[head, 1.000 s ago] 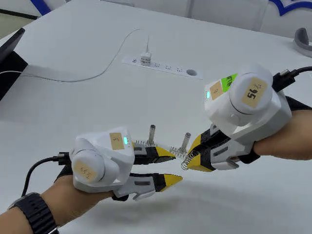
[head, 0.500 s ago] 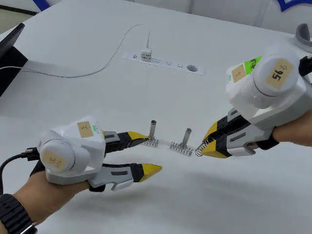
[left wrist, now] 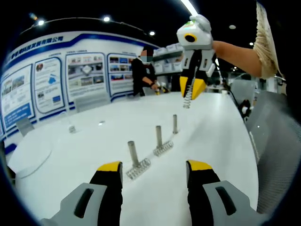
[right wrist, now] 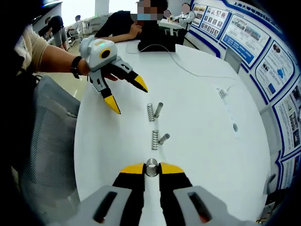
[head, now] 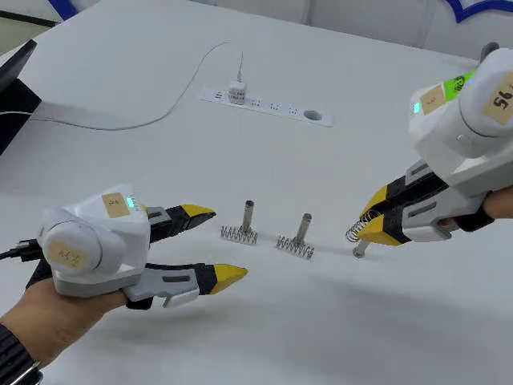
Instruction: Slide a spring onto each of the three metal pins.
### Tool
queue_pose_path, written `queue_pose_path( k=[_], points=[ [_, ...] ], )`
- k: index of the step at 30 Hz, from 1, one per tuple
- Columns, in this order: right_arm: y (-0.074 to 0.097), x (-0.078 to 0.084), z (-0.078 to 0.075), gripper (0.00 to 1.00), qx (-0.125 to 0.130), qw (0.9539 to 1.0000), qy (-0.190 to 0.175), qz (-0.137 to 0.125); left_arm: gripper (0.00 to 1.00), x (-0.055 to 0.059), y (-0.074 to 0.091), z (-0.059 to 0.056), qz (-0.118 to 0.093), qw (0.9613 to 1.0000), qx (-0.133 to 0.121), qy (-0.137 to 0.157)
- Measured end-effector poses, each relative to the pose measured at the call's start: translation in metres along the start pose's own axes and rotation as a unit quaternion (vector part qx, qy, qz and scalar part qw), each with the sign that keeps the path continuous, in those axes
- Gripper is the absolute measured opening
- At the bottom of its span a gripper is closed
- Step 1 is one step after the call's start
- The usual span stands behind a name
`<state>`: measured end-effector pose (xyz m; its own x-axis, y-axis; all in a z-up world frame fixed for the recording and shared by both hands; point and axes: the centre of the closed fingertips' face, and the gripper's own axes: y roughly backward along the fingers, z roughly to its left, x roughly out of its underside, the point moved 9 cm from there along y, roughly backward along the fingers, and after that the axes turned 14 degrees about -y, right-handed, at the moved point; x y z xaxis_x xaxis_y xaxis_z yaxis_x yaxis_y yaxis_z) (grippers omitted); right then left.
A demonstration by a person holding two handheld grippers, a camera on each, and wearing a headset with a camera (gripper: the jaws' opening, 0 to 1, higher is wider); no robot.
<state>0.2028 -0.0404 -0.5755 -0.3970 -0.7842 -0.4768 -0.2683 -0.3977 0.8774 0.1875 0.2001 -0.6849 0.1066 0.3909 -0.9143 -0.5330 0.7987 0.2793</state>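
At the left edge of the head view a dark slanted panel (head: 11, 84) overhangs the white table (head: 337, 337). A thin cable (head: 144, 122) runs across the table towards a white power strip (head: 264, 106) at the far side.

Nearer the person, the left claw (head: 221, 243) hovers just above the table, jaws wide apart and holding nothing. Its yellow tips point towards the pins (its own view looks straight down the row between those tips).

Just right of it the left pin (head: 248, 213) stands upright. The left spring (head: 238, 234) lies flat on the table against its foot, not threaded on it. The middle pin (head: 304, 228) is also upright. The middle spring (head: 295, 246) lies flat at its base in the same way.

Farther right stands the right pin (head: 361, 251), short and bare, with no spring beside it.

The right claw (head: 372, 218) hangs close over that pin, angled down and to the left. Its jaws are clamped on the held spring (head: 359, 228), whose free end sticks out past the yellow tips. In the left gripper view this spring hangs clear of the pin top, not touching it. In the right gripper view its coiled end shows pinched between the two tips.
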Motion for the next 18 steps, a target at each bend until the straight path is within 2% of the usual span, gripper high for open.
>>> queue_pose_path(
  k=[8,18],
  points=[
    [0.008,0.004,-0.022,0.12,0.018,0.9997,-0.014,0.011,0.59,0.0,0.0,0.002,0.002,1.0,0.0,0.003],
    [-0.013,0.011,-0.041,0.12,0.024,0.9985,-0.023,0.044,0.61,0.0,-0.001,0.003,0.004,1.0,-0.001,0.004]
  ],
)
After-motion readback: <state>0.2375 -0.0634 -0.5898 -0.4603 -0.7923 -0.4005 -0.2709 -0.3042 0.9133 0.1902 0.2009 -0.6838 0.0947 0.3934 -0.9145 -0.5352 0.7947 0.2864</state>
